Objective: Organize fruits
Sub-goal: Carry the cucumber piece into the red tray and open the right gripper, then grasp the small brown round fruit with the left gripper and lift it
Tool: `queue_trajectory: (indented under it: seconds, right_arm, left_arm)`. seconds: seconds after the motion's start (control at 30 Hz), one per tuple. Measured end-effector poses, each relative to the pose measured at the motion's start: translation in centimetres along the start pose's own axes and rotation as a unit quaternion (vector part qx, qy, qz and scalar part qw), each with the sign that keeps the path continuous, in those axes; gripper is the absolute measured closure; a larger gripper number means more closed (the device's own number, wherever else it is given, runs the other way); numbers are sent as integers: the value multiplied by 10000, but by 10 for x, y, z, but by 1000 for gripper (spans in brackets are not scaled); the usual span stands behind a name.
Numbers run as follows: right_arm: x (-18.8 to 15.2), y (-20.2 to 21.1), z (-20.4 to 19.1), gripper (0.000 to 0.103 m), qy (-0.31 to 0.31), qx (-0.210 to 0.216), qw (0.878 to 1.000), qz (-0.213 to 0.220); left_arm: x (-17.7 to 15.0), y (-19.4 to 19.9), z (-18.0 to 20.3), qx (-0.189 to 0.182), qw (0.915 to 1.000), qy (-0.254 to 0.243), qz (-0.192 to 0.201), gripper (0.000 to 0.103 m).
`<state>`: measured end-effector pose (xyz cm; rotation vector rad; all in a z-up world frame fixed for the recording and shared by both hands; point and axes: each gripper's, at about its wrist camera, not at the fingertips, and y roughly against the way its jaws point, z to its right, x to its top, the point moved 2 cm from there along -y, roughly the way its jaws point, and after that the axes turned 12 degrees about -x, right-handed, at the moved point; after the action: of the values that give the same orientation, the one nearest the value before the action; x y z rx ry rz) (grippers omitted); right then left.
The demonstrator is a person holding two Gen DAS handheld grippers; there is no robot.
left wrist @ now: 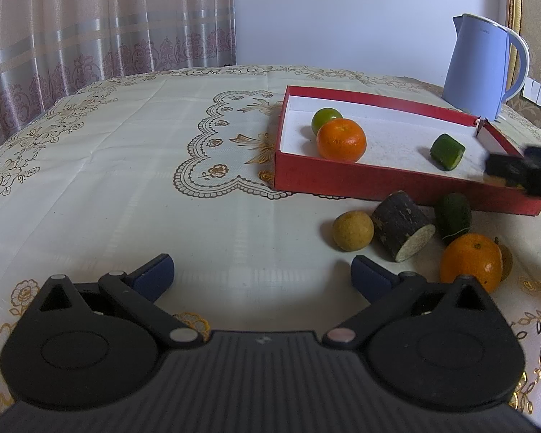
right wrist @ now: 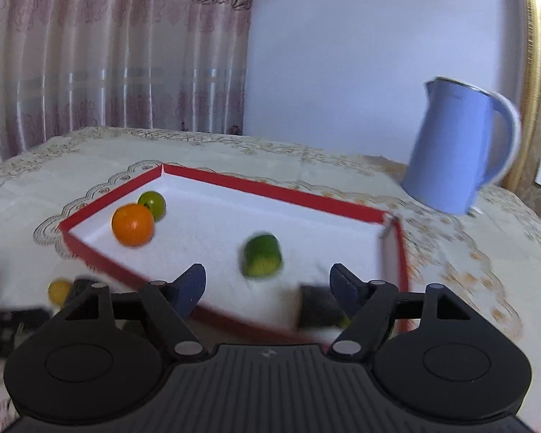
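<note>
Left gripper (left wrist: 261, 274): nearest the left wrist camera, low at 6 o'clock; blue-padded fingers spread wide, only bare tablecloth between them.
Right gripper (right wrist: 267, 283): low at 6 o'clock in its own view, blurred; jaws standing apart, nothing pinched; hanging over the near edge of the box; seen from the left wrist as a dark blur at 3 o'clock, over the box's right end.
Cut green piece (right wrist: 262, 256): inside the box just past the right gripper's fingertips, at 12 o'clock from them; lying free on the white floor.
Dark blurred lump (right wrist: 315, 306): just inside the right-hand finger, on the box floor; cannot tell what.
Red box (left wrist: 342, 180): at 1 to 2 o'clock from the left gripper, shallow, white inside, one corner torn open at the far right.
Orange in box (left wrist: 341, 139): left end of the box, touching a small green fruit (left wrist: 326, 119) behind it at 11 o'clock.
Loose fruit on cloth: outside the box's near wall, at 1 o'clock from the left gripper; yellow-brown round fruit (left wrist: 353, 230), dark-barked cut stub (left wrist: 402, 229) just beside it, dark green piece (left wrist: 452, 218) at the stub's 3 o'clock, second orange (left wrist: 470, 261) nearest the right-hand finger.
Tablecloth (left wrist: 126, 166): cream with gold floral trim.
Blue kettle (left wrist: 483, 68): beyond the box's far right corner, at 2 o'clock.
Curtain (left wrist: 90, 29): pink patterned, at 10 to 11 o'clock behind the table.
</note>
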<state>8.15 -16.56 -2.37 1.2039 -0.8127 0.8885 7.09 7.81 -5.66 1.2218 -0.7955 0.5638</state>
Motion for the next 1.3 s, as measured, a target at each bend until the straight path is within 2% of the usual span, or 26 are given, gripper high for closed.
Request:
queue_trajectory:
  seconds: [0.13,0.3,0.4,0.5,0.63,0.73,0.83,0.93,1.07,1.23,1.3]
  right_arm:
    - [-20,12,23,24,-292,-129,9992,-227]
    - [-42,4,42,24,-567,-291,9963,-584]
    - [-49,-3,50,23,-798,-185,9931,-838]
    - [-50,-5,54,12,-945,-60,9917,-875]
    - [-50,-5,51,9,-845,-51,9923,-906]
    - [-49,-6,49,9,-812,-45,9924,-921]
    - [-49,-7,49,8,-822,-34,9923,-921]
    - [-49,-7,49,8,-822,-33,9923,-923]
    - [-49,-7,48,8,-806,-41,9924,-926]
    - [-49,-8,48,8,-770,-53,9926,-935]
    - [-49,-8,48,8,-756,-59,9927,-938]
  left_arm:
    - [0,0,0,2,10000,-2,-1,0]
    - [0,0,0,1,10000,-1,0,0]
    - [0,0,0,0,10000,-1,-2,0]
    - [0,0,0,1,10000,-2,-2,0]
    - [0,0,1,26,10000,-32,1,0]
    - [1,1,1,38,10000,3,61,0]
    - [6,2,5,-102,9998,-88,176,0]
    - [15,0,11,60,9988,-372,297,0]
    - [22,-5,16,88,9972,-653,356,0]
    - [18,-7,20,-261,9966,-729,276,0]
    - [17,-10,25,1,9955,-903,274,0]
